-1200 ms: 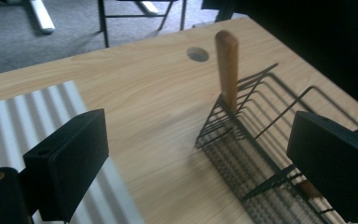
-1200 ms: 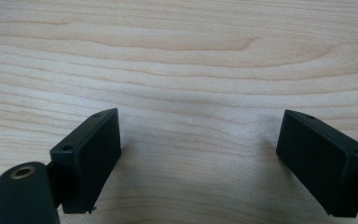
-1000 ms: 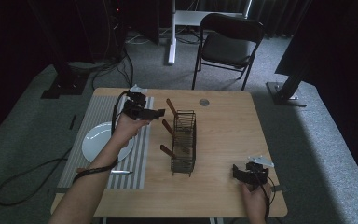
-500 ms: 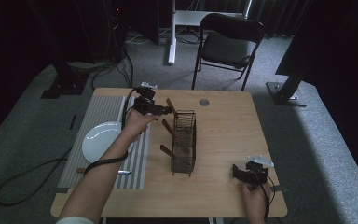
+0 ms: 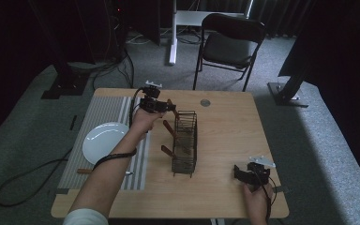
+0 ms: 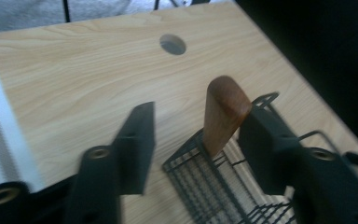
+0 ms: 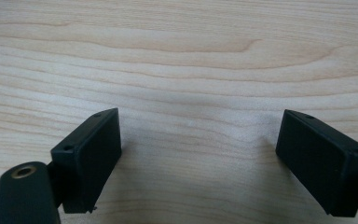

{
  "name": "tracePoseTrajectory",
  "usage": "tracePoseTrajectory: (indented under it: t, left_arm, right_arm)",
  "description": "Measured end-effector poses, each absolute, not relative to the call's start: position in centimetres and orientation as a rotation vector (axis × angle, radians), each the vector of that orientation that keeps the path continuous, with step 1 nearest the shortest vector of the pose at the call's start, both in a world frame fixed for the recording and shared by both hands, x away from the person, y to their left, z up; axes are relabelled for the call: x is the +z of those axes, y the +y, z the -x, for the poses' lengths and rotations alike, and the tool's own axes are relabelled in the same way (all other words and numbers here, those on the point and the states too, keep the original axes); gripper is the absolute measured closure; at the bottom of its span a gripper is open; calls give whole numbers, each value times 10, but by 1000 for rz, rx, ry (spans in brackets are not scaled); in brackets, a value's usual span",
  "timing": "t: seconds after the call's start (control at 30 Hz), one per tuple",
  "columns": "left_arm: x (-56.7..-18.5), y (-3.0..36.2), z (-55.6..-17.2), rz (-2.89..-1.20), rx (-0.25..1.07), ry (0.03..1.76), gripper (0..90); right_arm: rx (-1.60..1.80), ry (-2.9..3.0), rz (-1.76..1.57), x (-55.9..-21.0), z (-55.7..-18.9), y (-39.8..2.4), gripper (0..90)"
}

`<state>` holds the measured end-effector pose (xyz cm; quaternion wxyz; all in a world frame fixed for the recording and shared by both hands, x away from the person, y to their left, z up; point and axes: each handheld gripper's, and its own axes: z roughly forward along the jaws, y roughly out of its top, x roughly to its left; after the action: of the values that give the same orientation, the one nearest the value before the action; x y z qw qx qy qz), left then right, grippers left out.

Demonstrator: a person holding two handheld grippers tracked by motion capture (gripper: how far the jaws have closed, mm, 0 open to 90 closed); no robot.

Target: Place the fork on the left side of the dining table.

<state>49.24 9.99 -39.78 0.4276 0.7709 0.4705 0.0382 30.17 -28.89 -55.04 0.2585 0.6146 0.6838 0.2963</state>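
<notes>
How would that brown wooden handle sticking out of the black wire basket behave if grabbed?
The brown wooden handle looks rigid, so it probably won't bend. It leans loosely on the black wire basket, so it may pivot. The left gripper has been closing around it; smooth wood could slip.

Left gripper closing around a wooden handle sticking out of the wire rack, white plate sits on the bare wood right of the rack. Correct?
Not quite. High view: the white plate lies on the striped mat left of the wire rack. The left gripper has the wooden handle between its closing jaws.
</notes>
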Motion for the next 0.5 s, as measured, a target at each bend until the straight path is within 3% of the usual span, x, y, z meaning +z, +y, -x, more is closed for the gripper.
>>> tracePoseTrajectory:
  t: [0.3,0.5]
  left_arm:
    - [-400,96,-492,-1922,35,1162,753]
    - [-397,95,-490,-1914,41,1170,804]
  right_arm:
    - [803,1853,-1666,-550,-302,-289,136]
    - [803,1853,-1667,-550,-302,-289,137]
